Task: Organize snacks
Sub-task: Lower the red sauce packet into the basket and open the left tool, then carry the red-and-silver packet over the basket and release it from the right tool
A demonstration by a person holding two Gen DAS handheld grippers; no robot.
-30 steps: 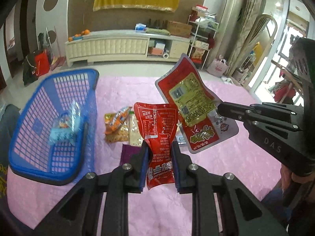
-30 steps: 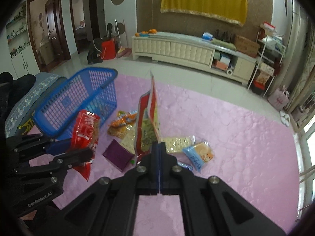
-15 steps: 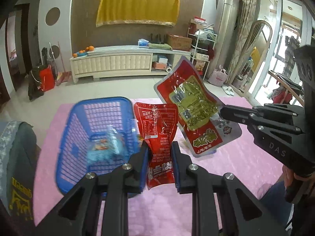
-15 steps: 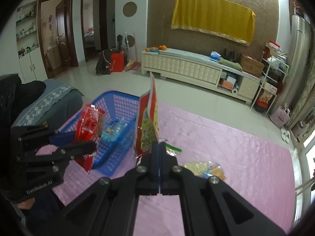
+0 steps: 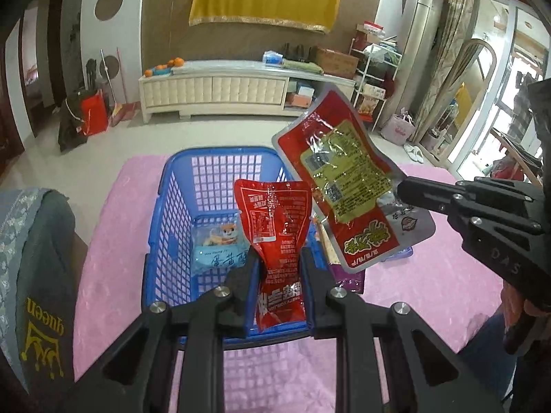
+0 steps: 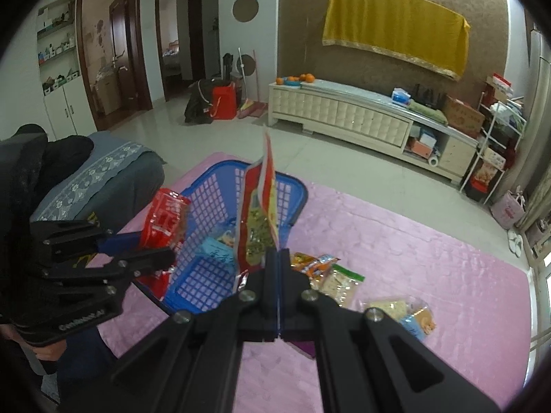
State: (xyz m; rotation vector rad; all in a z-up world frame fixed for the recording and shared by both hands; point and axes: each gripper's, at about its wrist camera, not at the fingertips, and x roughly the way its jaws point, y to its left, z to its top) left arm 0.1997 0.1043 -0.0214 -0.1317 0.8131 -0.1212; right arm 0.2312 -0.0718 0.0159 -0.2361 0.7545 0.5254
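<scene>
My left gripper (image 5: 277,268) is shut on a red snack pouch (image 5: 279,227) and holds it upright above the near end of the blue basket (image 5: 172,186). My right gripper (image 6: 277,258) is shut on a larger red and yellow snack packet (image 6: 263,213), seen edge-on, held over the basket (image 6: 296,186). In the left wrist view that packet (image 5: 344,186) hangs to the right, pinched by the right gripper (image 5: 401,187). A light blue snack bag (image 5: 220,251) lies inside the basket.
Several loose snack packets (image 6: 323,272) and a purple wrapper lie on the pink tablecloth (image 6: 413,251) right of the basket. A grey cushioned seat (image 6: 103,179) stands at the left edge. A white low cabinet stands at the far wall.
Both grippers have swung left with their packets. The basket has come from the left side to directly under the held packets. Both grips are unchanged.
</scene>
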